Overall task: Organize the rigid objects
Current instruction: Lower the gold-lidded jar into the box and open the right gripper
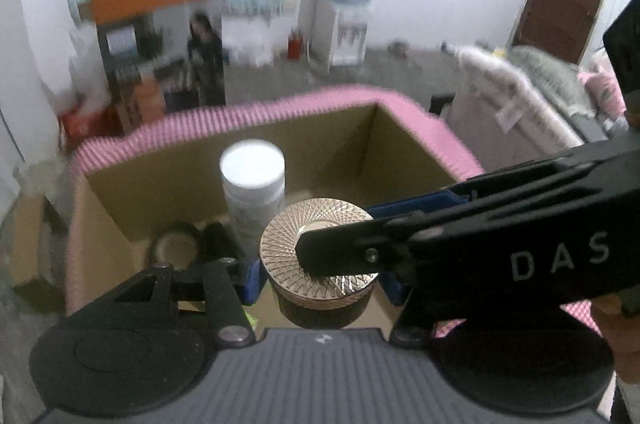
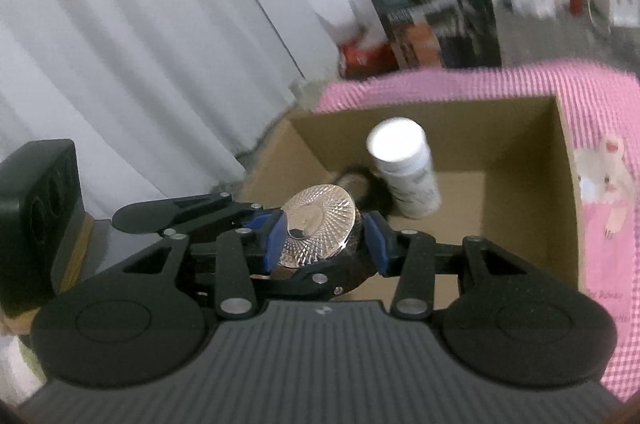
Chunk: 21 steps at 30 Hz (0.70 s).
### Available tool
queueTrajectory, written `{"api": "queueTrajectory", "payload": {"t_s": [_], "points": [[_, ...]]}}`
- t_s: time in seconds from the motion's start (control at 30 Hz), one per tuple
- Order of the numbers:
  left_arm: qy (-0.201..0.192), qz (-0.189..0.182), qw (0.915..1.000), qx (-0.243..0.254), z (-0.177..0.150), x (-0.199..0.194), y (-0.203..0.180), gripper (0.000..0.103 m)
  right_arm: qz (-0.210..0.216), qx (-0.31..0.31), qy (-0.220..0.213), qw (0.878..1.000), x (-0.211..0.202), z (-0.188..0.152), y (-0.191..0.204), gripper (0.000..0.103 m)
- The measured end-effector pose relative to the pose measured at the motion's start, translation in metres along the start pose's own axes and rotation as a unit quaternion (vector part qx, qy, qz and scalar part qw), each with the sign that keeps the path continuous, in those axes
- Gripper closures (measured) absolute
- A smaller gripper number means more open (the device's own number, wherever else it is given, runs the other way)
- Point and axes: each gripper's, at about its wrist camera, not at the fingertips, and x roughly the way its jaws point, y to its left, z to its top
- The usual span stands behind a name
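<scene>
A short dark jar with a gold patterned lid (image 1: 316,228) hangs over the near side of an open cardboard box (image 1: 160,191). My left gripper (image 1: 322,284) is shut on the jar's body, with a blue pad on each side. My right gripper (image 1: 340,230) comes in from the right, one finger lying across the lid's front. In the right wrist view the right gripper (image 2: 326,244) has its blue pads against both sides of the lid (image 2: 320,220), and a left gripper finger (image 2: 180,209) reaches in from the left. Inside the box (image 2: 520,143) a white bottle (image 2: 404,167) stands upright.
A dark roll of tape (image 1: 176,248) lies in the box beside the white bottle (image 1: 254,191). The box rests on a pink checked cloth (image 1: 280,103). A black speaker (image 2: 40,216) and a white curtain (image 2: 120,43) stand to the left. Folded fabric (image 1: 520,83) lies at the right.
</scene>
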Motion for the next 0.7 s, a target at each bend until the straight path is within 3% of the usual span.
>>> {"api": "queueTrajectory", "payload": {"t_s": [0.3, 0.6, 0.7], "points": [[0.109, -0.002, 0.9937, -0.023, -0.001, 0.082, 0.020, 0.046, -0.006, 0.055, 0.098, 0.994, 0.070, 0.003, -0.054, 0.058], [0.184, 0.003, 0.9817, -0.049, 0.005, 0.108, 0.031, 0.044, -0.006, 0.067, 0.145, 0.987, 0.106, 0.012, -0.067, 0.057], [0.193, -0.006, 0.9791, -0.065, 0.005, 0.112, 0.037, 0.043, -0.010, 0.065, 0.149, 0.987, 0.111, 0.014, -0.066, 0.057]]}}
